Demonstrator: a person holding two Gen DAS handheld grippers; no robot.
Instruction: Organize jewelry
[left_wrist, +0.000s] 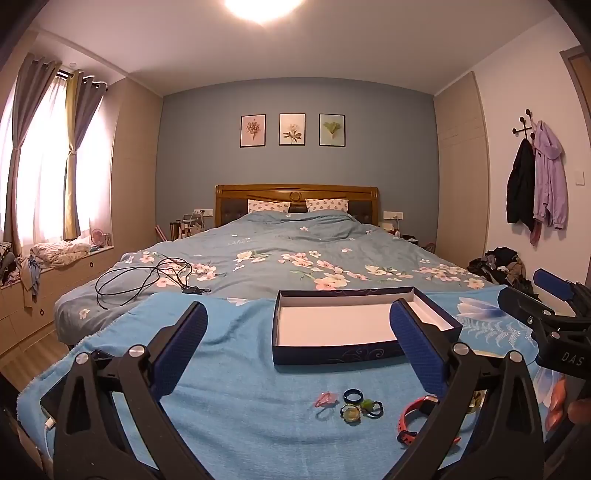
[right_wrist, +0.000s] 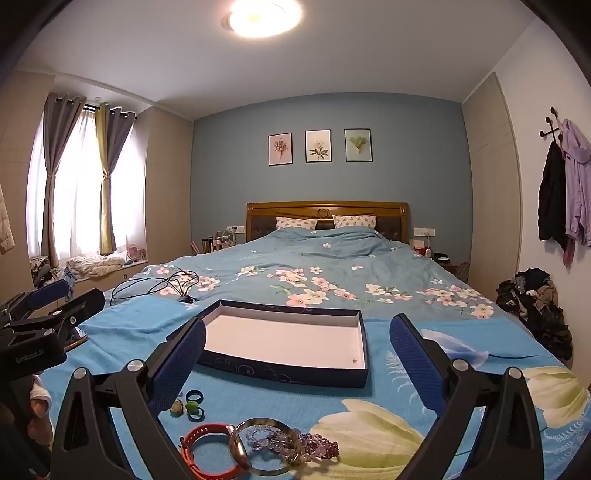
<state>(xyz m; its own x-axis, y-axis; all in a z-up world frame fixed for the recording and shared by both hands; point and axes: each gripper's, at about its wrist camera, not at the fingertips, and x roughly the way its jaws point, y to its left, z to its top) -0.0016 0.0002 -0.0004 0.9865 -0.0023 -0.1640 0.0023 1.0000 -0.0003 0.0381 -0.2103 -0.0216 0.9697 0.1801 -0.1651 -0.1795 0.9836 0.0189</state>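
A shallow dark blue box (left_wrist: 332, 355) (right_wrist: 284, 372) with a white inside lies open and empty on a blue towel on the bed. In front of it lie small rings: a pink one (left_wrist: 325, 399), a dark blue ring (left_wrist: 352, 396) (right_wrist: 194, 397), a green-stone ring (left_wrist: 369, 406) (right_wrist: 192, 408) and a yellowish one (left_wrist: 351, 413) (right_wrist: 176, 407). A red watch band (left_wrist: 413, 415) (right_wrist: 207, 448), a bangle (right_wrist: 258, 448) and purple beads (right_wrist: 314, 446) lie nearer. My left gripper (left_wrist: 298, 347) and right gripper (right_wrist: 297, 362) hover open above them, holding nothing.
A black cable (left_wrist: 147, 277) (right_wrist: 159, 286) lies on the floral duvet (left_wrist: 295, 254) to the left behind the towel. A pile of dark clothes (right_wrist: 535, 306) sits on the floor at the right. The right gripper's body (left_wrist: 554, 325) shows beside the box.
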